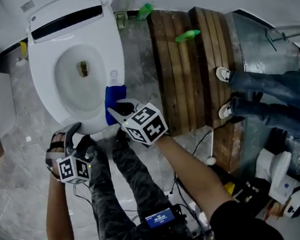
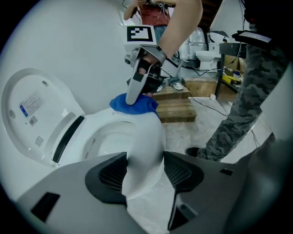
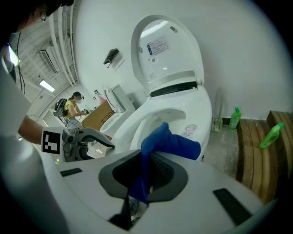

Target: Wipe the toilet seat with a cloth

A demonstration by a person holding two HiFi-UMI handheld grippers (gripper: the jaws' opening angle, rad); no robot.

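Marble floor (image 1: 17,169); right hand-held gripper (image 3: 141,179) clamps blue cloth (image 3: 170,142), end hidden between jaws; left hand-held gripper (image 2: 144,161) gaping, empty.

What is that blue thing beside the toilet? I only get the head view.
Observer: A blue cloth. The right gripper view shows the right tongs shut on it.
Visitor: And the other tongs?
Observer: In the left gripper view the left tongs stand open, with the toilet seat showing between their jaws.
Visitor: Does the cloth touch the seat?
Observer: Seen from the side in that view, it seems to rest on the seat's rim.
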